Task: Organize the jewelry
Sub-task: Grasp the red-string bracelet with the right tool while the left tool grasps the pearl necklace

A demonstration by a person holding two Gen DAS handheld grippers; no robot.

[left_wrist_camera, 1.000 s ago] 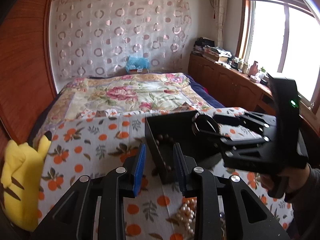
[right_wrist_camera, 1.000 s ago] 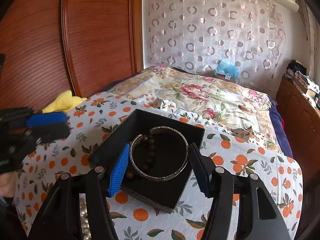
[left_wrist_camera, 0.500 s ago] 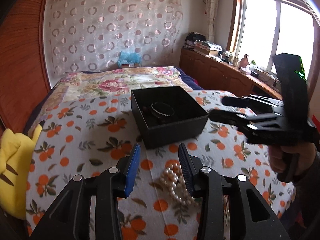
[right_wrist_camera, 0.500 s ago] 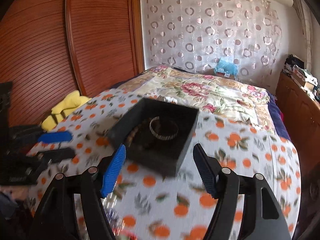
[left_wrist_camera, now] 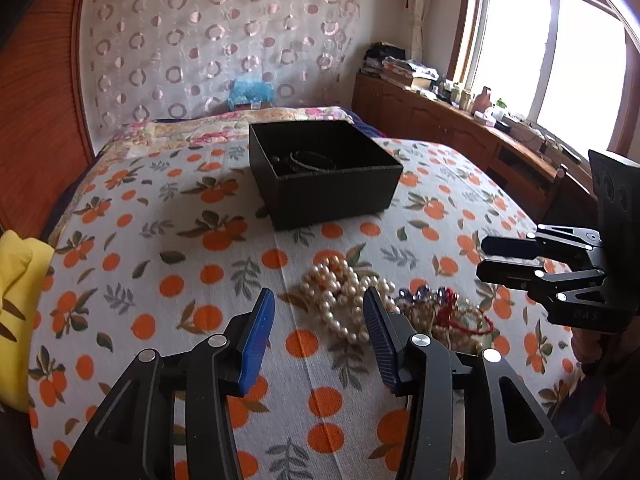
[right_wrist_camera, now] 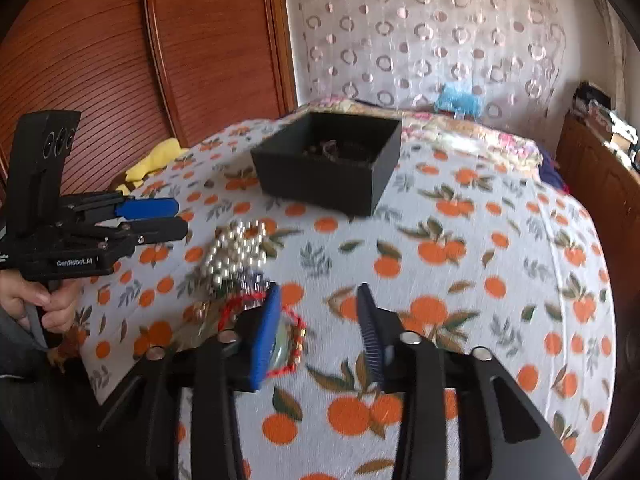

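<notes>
a bed covered with a cloth [left_wrist_camera: 160,248] printed with oranges and leaves fills the room's middle. on it sits an open black box [left_wrist_camera: 324,178], and inside the box lie a metal bangle [left_wrist_camera: 314,160] and some dark beads, hard to make out.

nearer than the box, a heap of jewelry rests on the cloth: a pearl string [left_wrist_camera: 340,292] bunched up, and just beside it, touching, a tangle of blue beads, a red cord [right_wrist_camera: 294,320] and gold bits. the heap is well apart from the box.

the left tongs [left_wrist_camera: 318,320] hover low over the cloth with their blue-padded fingers spread; the pearl string shows between the tips, but nothing is pinched. the person's left hand [right_wrist_camera: 38,300] grips the handle.

the right tongs [right_wrist_camera: 320,328] are spread too and hold nothing. their left pad sits just over the red cord end of the heap, though whether it touches is unclear. seen from the left, they point across toward the heap from its right side.

a yellow plush [left_wrist_camera: 16,308] lies at the bed's left edge. behind are a circle-patterned curtain [left_wrist_camera: 224,40], a wooden wardrobe [right_wrist_camera: 120,60], a window [left_wrist_camera: 552,48] and a cluttered wooden sideboard [left_wrist_camera: 440,120].
</notes>
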